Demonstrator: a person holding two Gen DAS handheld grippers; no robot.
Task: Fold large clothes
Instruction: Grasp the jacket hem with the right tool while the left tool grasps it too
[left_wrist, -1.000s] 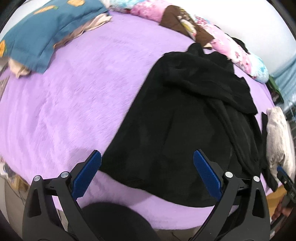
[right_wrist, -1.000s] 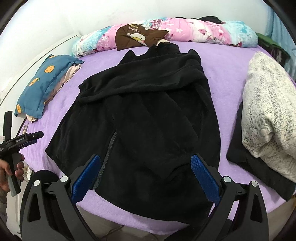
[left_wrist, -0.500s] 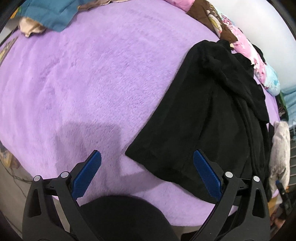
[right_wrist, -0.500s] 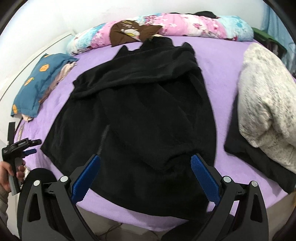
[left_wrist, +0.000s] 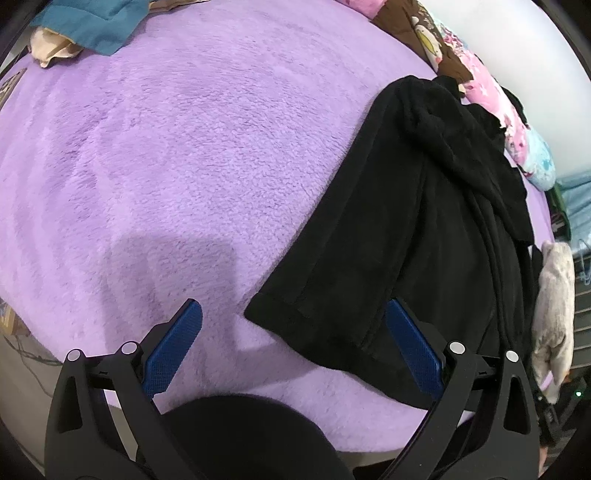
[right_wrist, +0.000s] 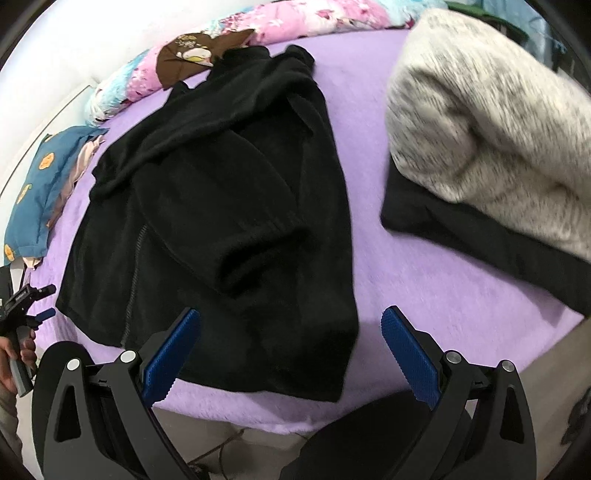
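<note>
Left hand-held gripper (left_wrist: 293, 345) spread wide with nothing between the blue pads, hanging over the near edge of the bed (left_wrist: 184, 166); right hand-held gripper (right_wrist: 290, 350) likewise spread and empty. Fold judged partly done: black garment (right_wrist: 229, 206) laid flat on the purple bed cover, both sleeves already brought in across the body, one cuff resting near the middle of the front. Left to do, by the look of it: bringing the hem up toward the collar, and any last halving. In the left wrist view, hem corner (left_wrist: 258, 310) lying between the two open pads but below them, not touching either. In the right wrist view, opposite hem corner (right_wrist: 332, 384) sitting between the pads too, nearer the left one, clear of both. Collar end well away, up against the flowered quilt (right_wrist: 295, 22). Grey fleecy bundle (right_wrist: 491, 122) to the right, apart from the garment. Blue pillow (right_wrist: 33, 199) off to the left.
</note>
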